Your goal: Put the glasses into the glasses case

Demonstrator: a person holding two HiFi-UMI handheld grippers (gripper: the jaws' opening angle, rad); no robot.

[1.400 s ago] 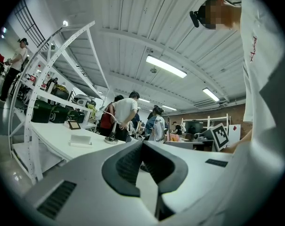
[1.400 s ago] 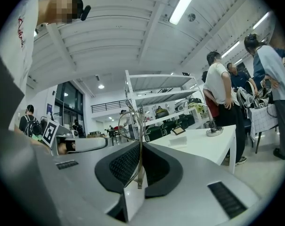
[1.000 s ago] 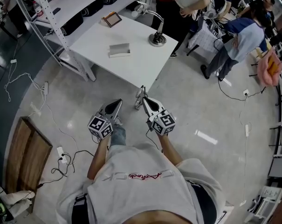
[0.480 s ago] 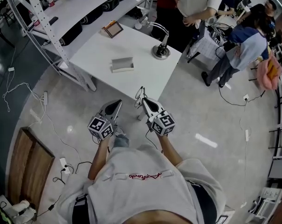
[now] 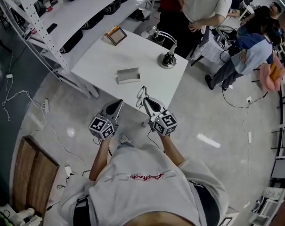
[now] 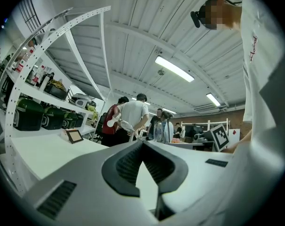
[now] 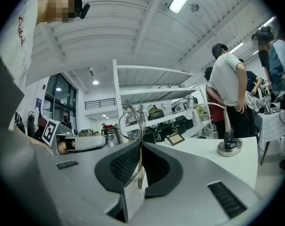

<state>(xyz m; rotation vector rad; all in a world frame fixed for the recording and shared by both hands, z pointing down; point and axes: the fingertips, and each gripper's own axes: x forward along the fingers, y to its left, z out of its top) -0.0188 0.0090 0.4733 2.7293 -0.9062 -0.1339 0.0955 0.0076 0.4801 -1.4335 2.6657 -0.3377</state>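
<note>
The glasses (image 5: pixel 141 94), thin wire frames, stick up from my right gripper (image 5: pixel 143 100), which is shut on them just short of the white table's (image 5: pixel 104 62) near edge. In the right gripper view the glasses (image 7: pixel 132 119) stand upright between the pads. A grey glasses case (image 5: pixel 128 75) lies open on the table, ahead and a little left of both grippers. My left gripper (image 5: pixel 118 103) is level beside the right one, shut with nothing in it; its tips meet (image 6: pixel 142 143).
A desk lamp (image 5: pixel 168 60) stands at the table's far right, a small picture frame (image 5: pixel 115 35) at its far corner. Several people (image 5: pixel 199 8) stand behind the table. A white shelf rack (image 5: pixel 62 13) runs along the left. Cables (image 5: pixel 20 98) lie on the floor.
Both grippers have moved forward together toward the table, which now sits nearer. The glasses stay in the right gripper's jaws; the left stays shut.
</note>
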